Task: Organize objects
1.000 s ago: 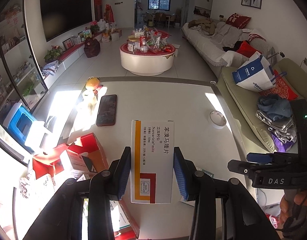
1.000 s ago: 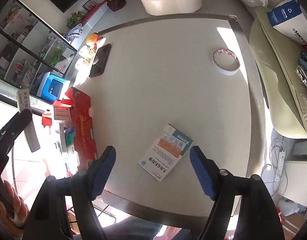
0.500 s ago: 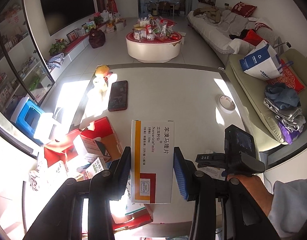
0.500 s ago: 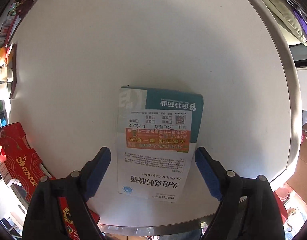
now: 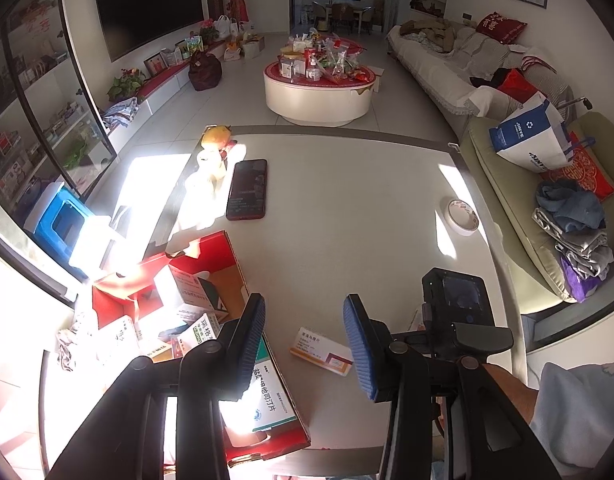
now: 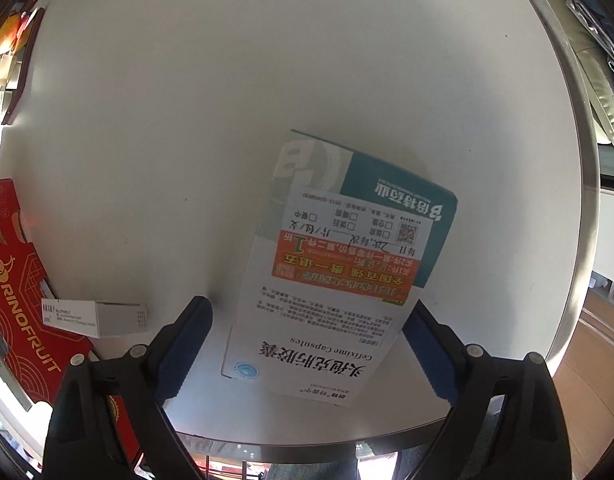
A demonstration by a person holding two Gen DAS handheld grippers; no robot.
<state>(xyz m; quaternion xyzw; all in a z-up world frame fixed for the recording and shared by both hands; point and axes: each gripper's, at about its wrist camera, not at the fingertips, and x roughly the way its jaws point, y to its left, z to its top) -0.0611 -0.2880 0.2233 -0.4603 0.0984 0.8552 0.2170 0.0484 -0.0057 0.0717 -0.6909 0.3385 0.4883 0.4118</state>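
Note:
My left gripper (image 5: pixel 303 308) is open with nothing between its fingers. Below it a small white-and-orange medicine box (image 5: pixel 321 350) lies flat on the white table (image 5: pixel 347 200), beside the open red carton (image 5: pixel 211 248). The right wrist view shows the same small box (image 6: pixel 95 318) against the carton's red side (image 6: pixel 11 280). My right gripper (image 6: pixel 309 306) points steeply down over a teal-and-white capsule box (image 6: pixel 339 264) lying flat. Its jaws are closing with the box between them. The right pad is at the box's edge, while the left pad stands clear of it.
The red carton holds several medicine boxes (image 5: pixel 191 292). A dark phone (image 5: pixel 247 189), fruit (image 5: pixel 215 136) and a tape roll (image 5: pixel 463 216) lie farther out on the table. The table's near edge (image 6: pixel 347 440) runs just below the capsule box. A sofa (image 5: pixel 507 184) stands to the right.
The white-and-orange box has left my left gripper and now lies on the table. My right gripper came down over the capsule box, which now sits skewed between narrower jaws.

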